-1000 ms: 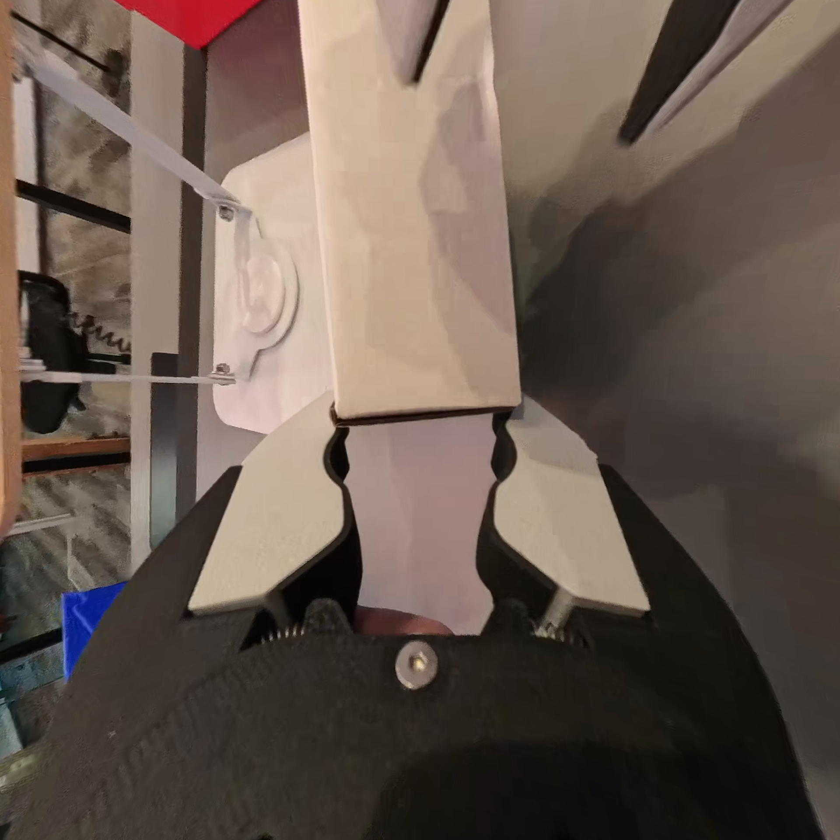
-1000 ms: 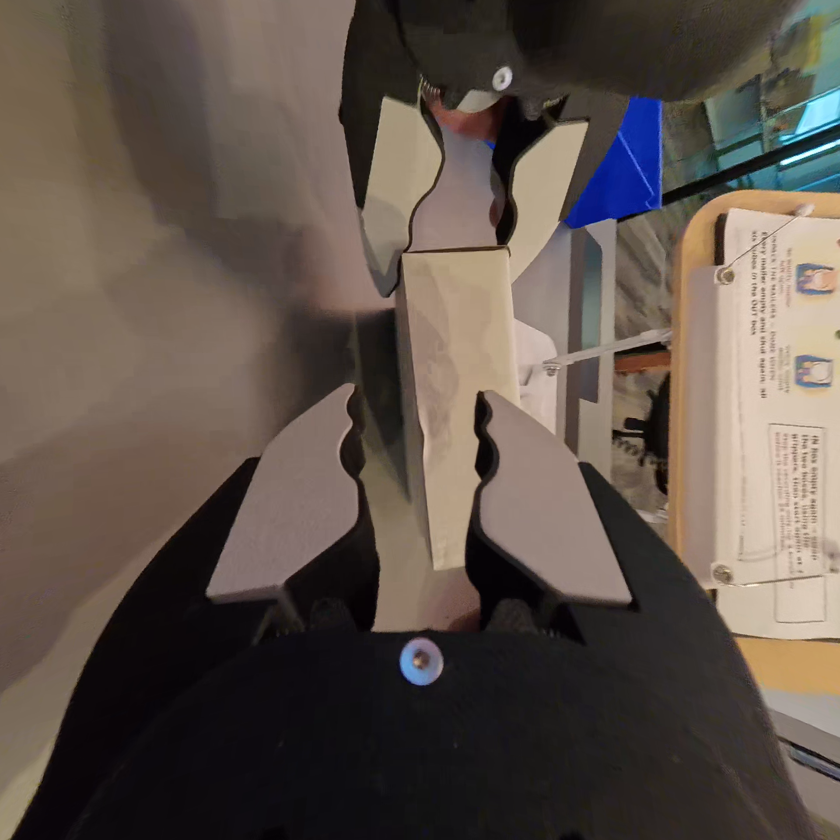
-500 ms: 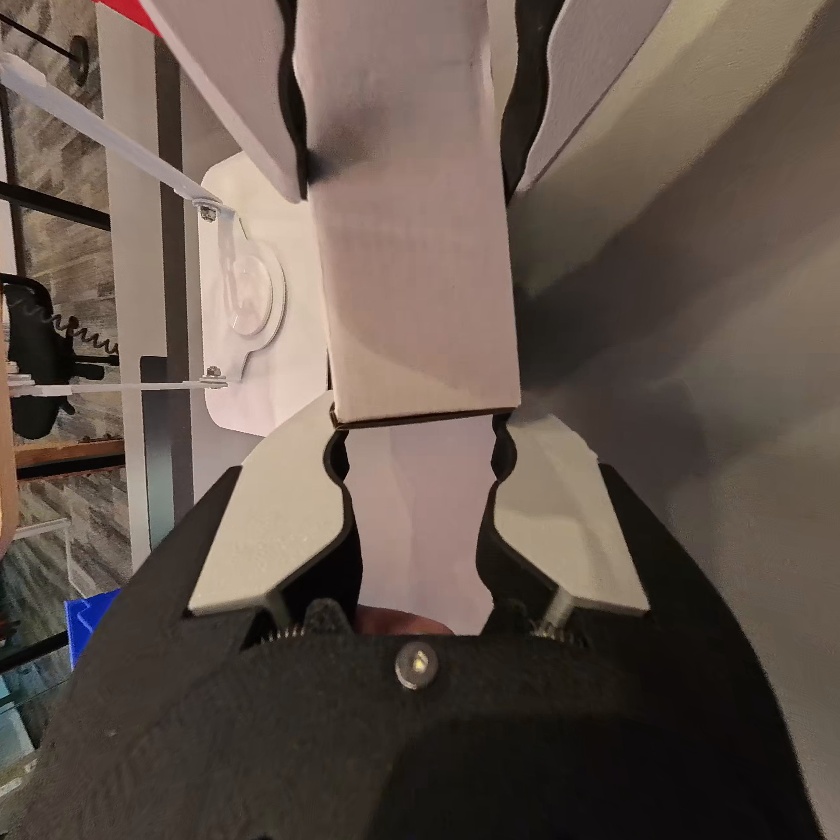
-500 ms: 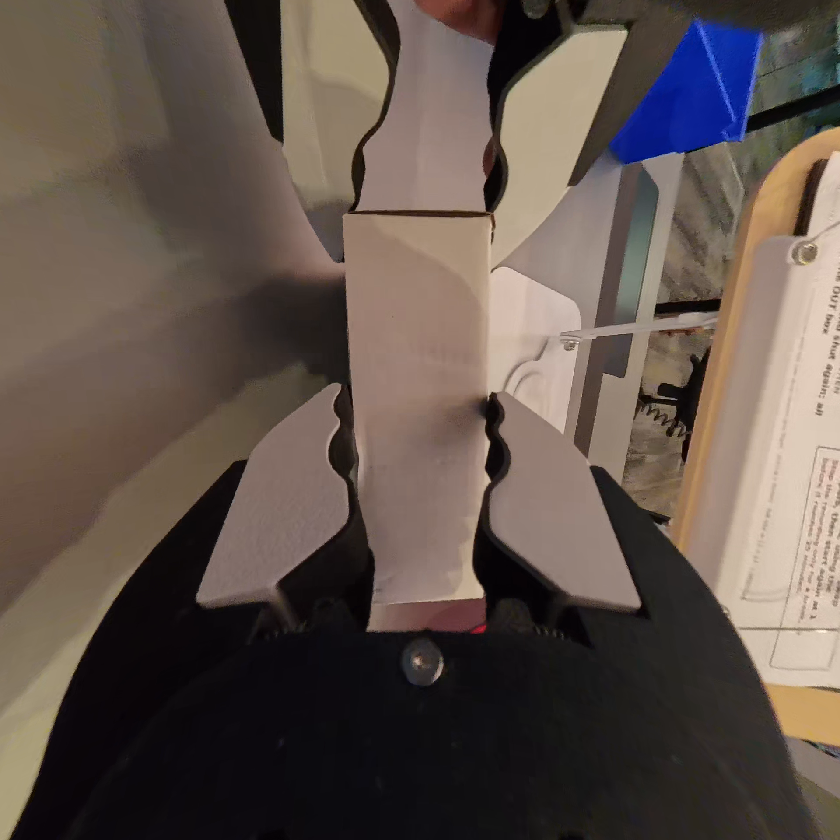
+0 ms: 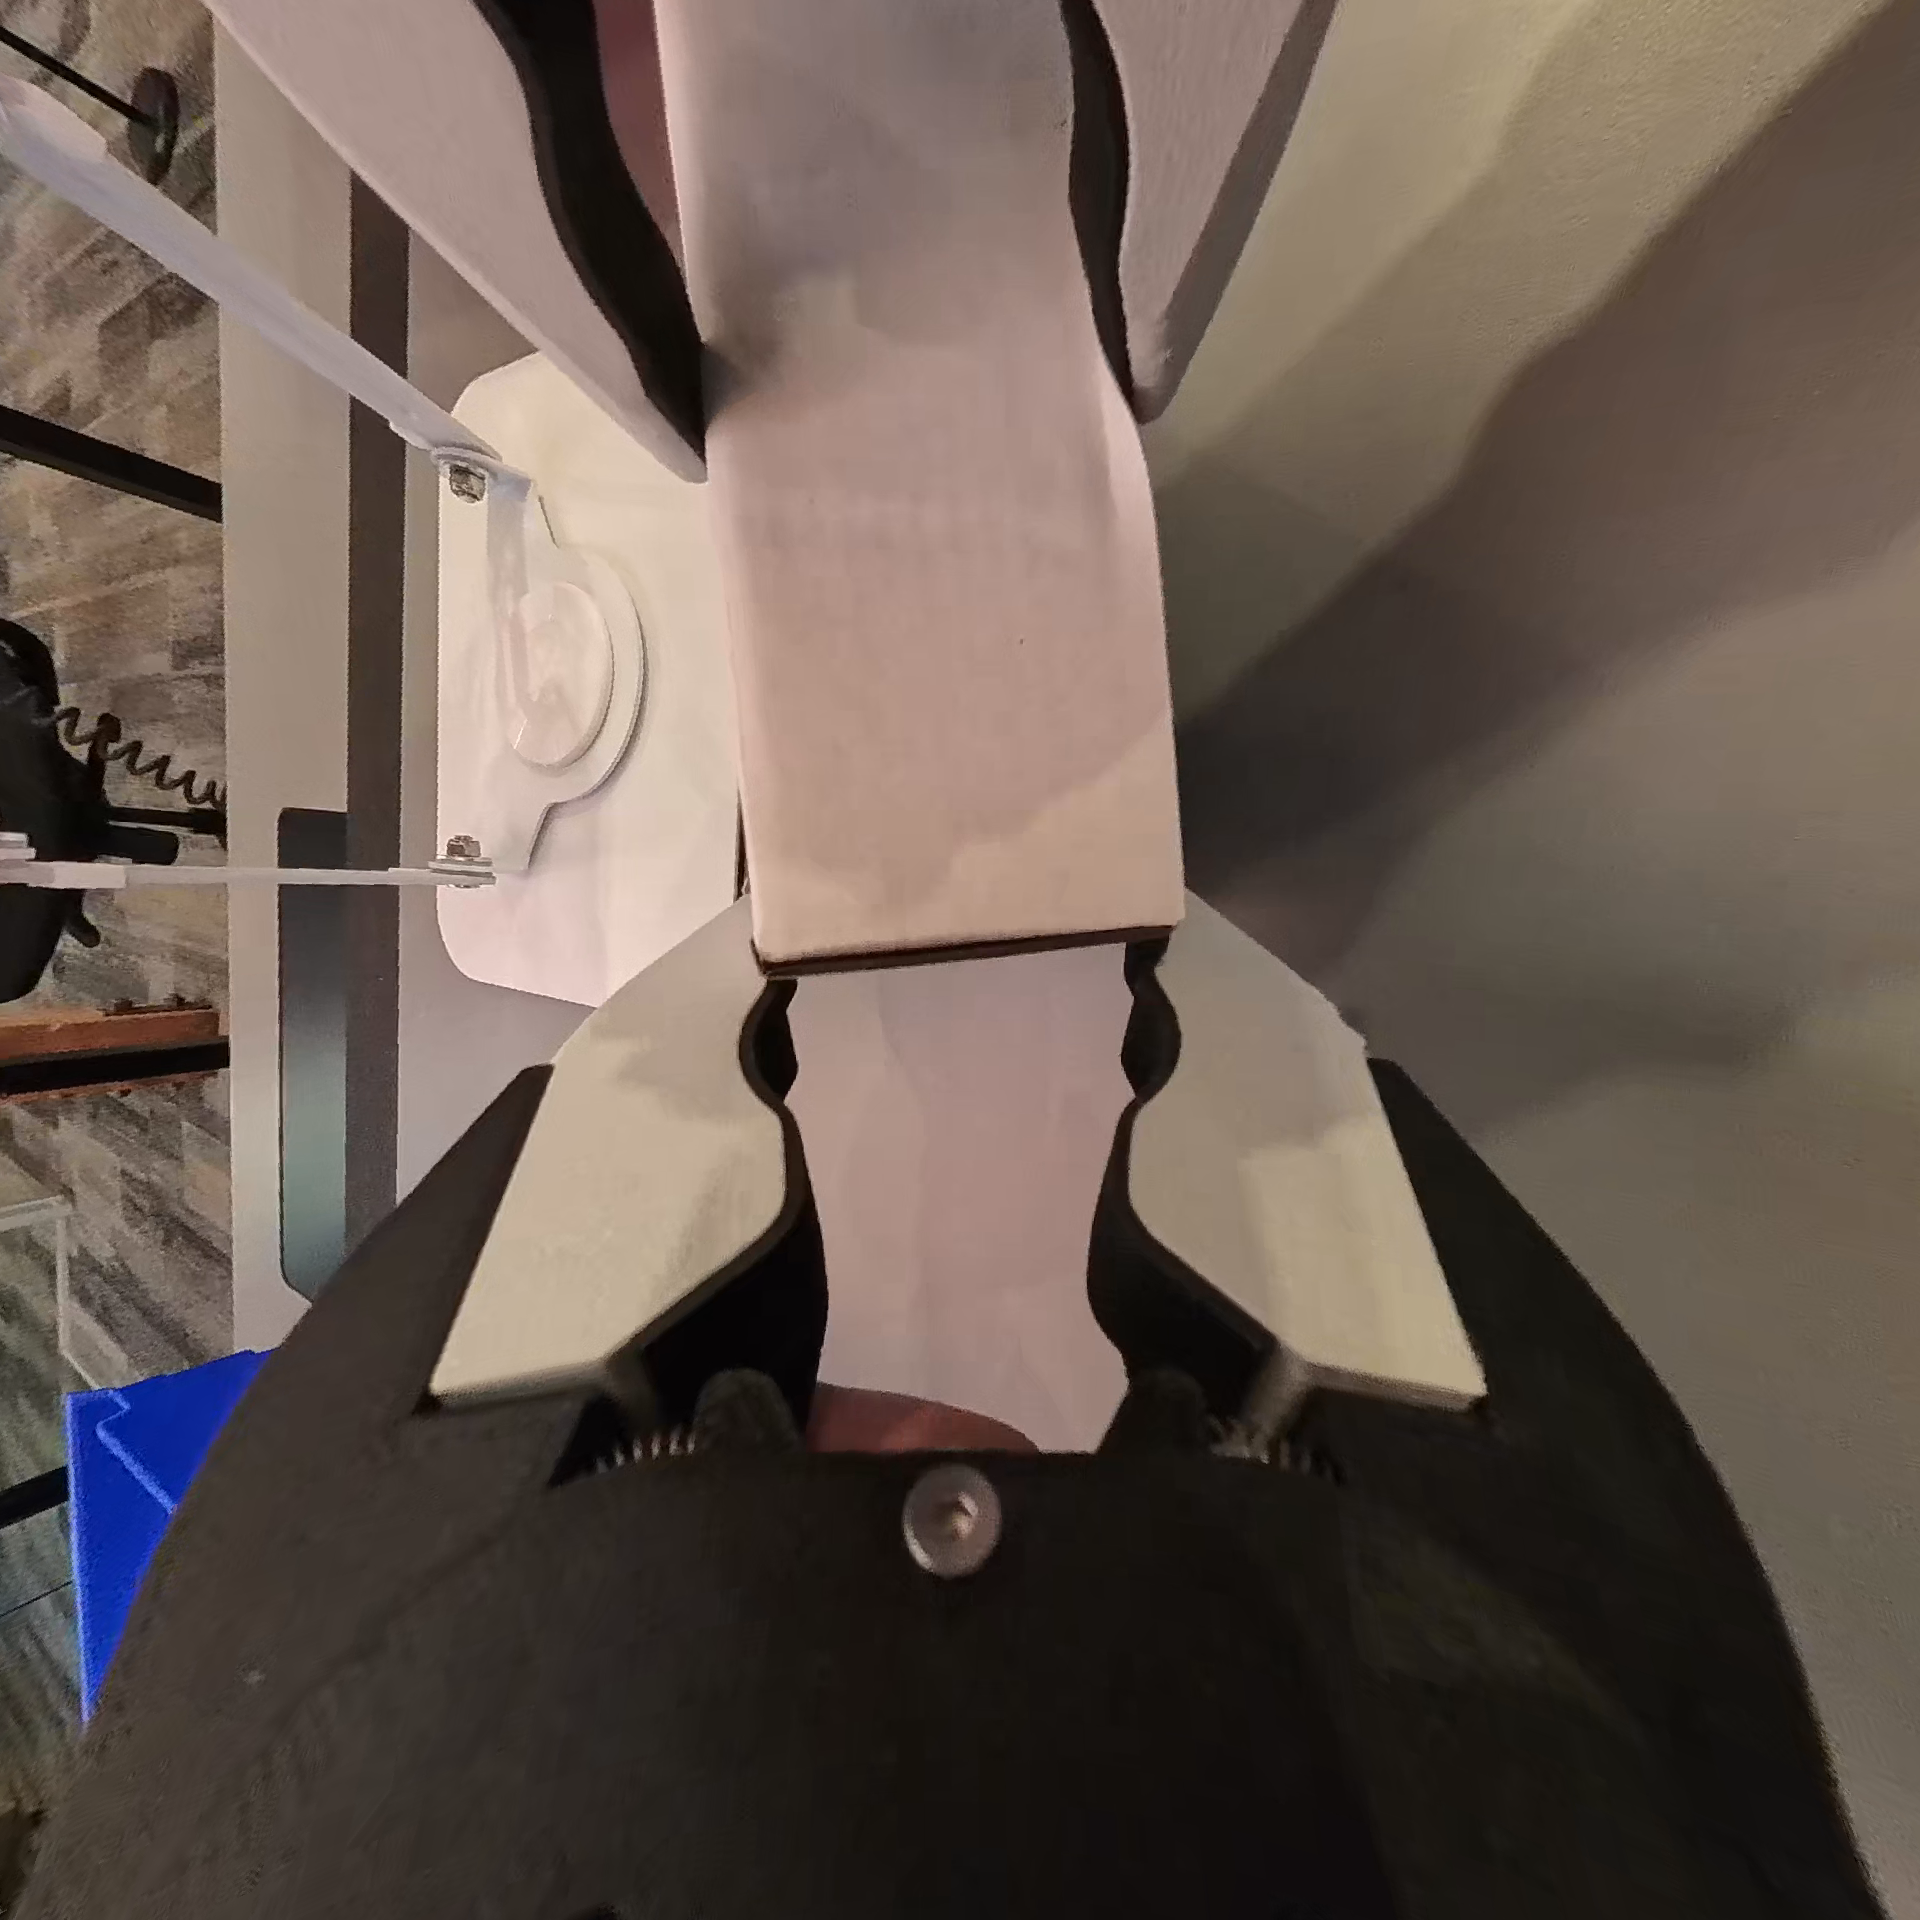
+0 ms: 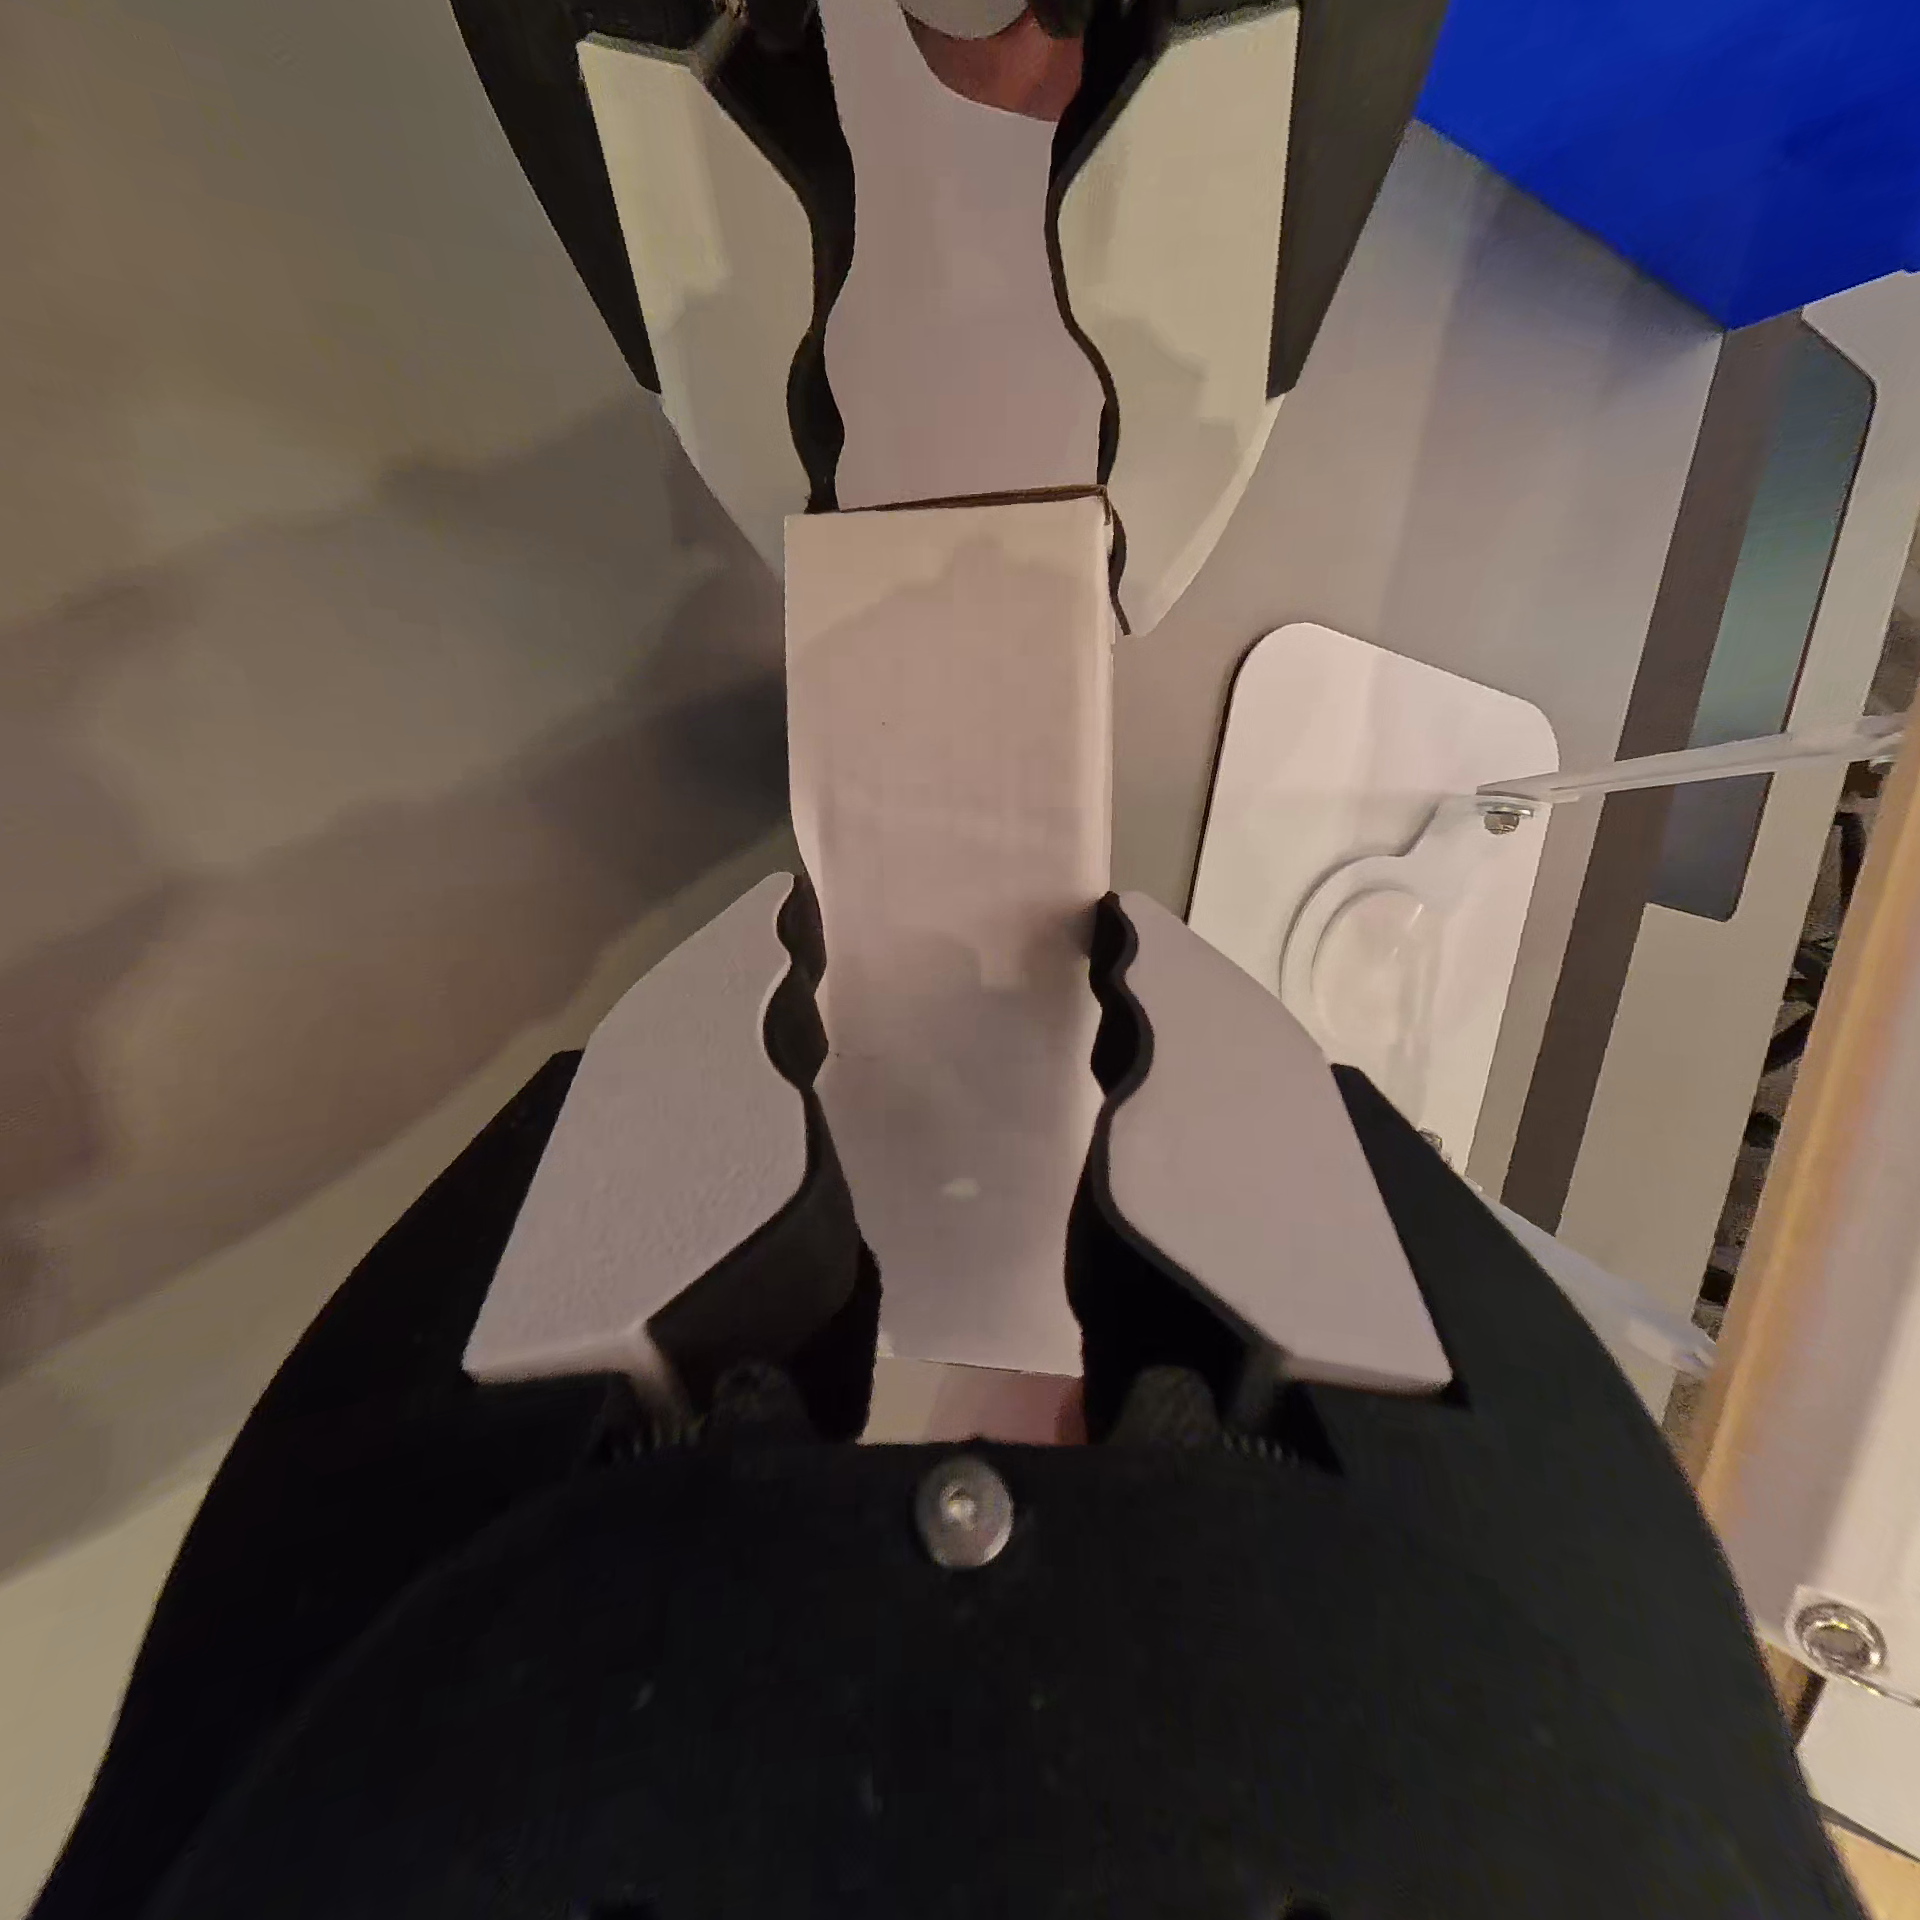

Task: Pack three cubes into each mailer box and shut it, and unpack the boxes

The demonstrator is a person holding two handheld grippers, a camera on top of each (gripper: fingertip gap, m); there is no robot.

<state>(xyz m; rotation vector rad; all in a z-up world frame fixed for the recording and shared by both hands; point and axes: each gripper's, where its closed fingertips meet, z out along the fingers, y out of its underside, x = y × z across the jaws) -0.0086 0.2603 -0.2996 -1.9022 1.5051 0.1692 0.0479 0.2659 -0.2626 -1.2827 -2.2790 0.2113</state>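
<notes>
**White mailer box held at both ends between two grippers**

Item: white cardboard mailer box (image 5: 951, 665), seen edge-on as a narrow white panel running up the centre of both wrist views. It is held off the grey tabletop (image 5: 1558, 727), which fills the right of the left wrist view.

Left gripper (image 5: 951, 997): fingers clamped on the near end of the box, a brown cut edge showing at the fingertips.

Right gripper (image 6: 951, 935): fingers closed on the opposite end, pads (image 6: 1117, 997) pressed to both faces; it also shows at the top centre of the left wrist view.

Surroundings: white bracket plate (image 6: 1371, 873) at right centre, blue bin (image 6: 1662, 135) at upper right. No cubes are visible.

Step judged: the box is being carried or turned two-handed; whether for packing or unpacking cannot be told.

Next move calls for: level set-down on the tabletop, one grip released, and the lid flap then sought.
</notes>
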